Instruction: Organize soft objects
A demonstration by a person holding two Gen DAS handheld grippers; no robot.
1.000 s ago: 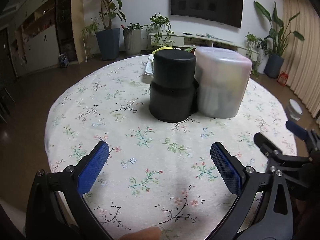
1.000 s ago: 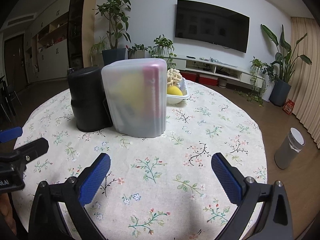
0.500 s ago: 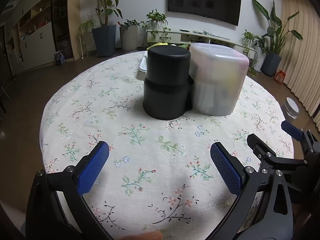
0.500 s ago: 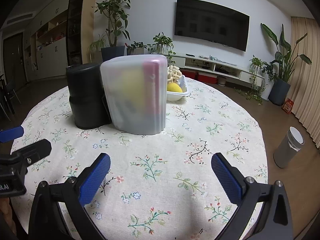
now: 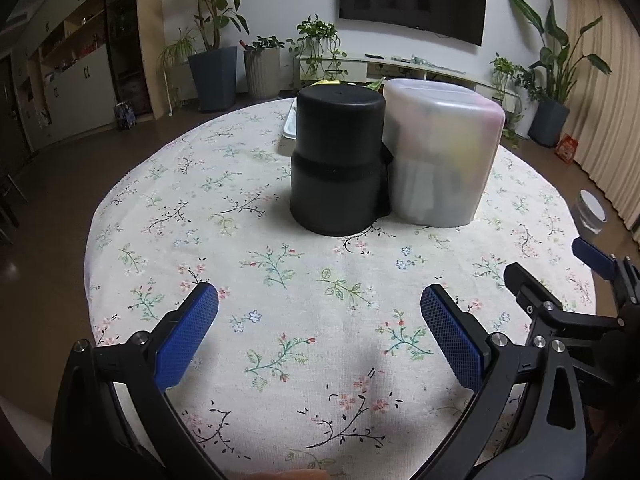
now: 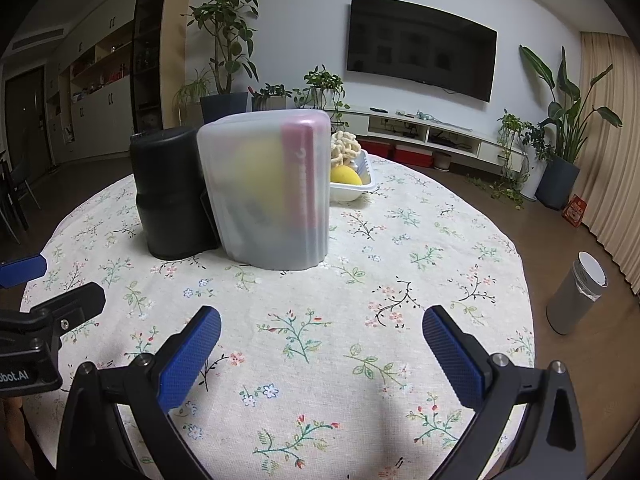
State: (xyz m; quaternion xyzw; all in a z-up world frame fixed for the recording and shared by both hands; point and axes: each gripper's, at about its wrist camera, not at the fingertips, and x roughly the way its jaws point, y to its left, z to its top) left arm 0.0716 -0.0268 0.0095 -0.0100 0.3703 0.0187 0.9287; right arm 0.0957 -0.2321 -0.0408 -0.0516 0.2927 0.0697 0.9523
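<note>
Soft objects, in two places at the far side of the counter (image 5: 280, 320): as blurred yellow and pink shapes behind the wall of the translucent lidded container (image 6: 268, 188), and as a yellow ball (image 6: 345, 175) plus a cream knobbly piece (image 6: 344, 146) in the white tray (image 6: 362, 192) just behind it. Impossible to tell what else fills the container. Touching its side, the black cylinder (image 5: 338, 164), upright.

Hardly any change over the last second: only a slight drift of both views, with container, cylinder and tray keeping their places and nothing picked up or set down. Means no visible gain for the sorting in this span. Fits either a pause ahead of a reach for the tray pieces or a rest after filling the container; not settled by these views.

Left gripper (image 5: 319, 320): held low over the near part of the counter, pointing at the gap between cylinder and container, well short of both. Blue-padded fingers (image 5: 188, 336) spread wide, with nothing between them but tablecloth.

Right gripper (image 6: 322, 340): level with the left one and just beside it, aimed a little to the right of the container, likewise well apart from it. Fingers spread wide too, holding nothing. Part of a hand visible at the lower edge of the left view, behind the left gripper's frame.
</note>
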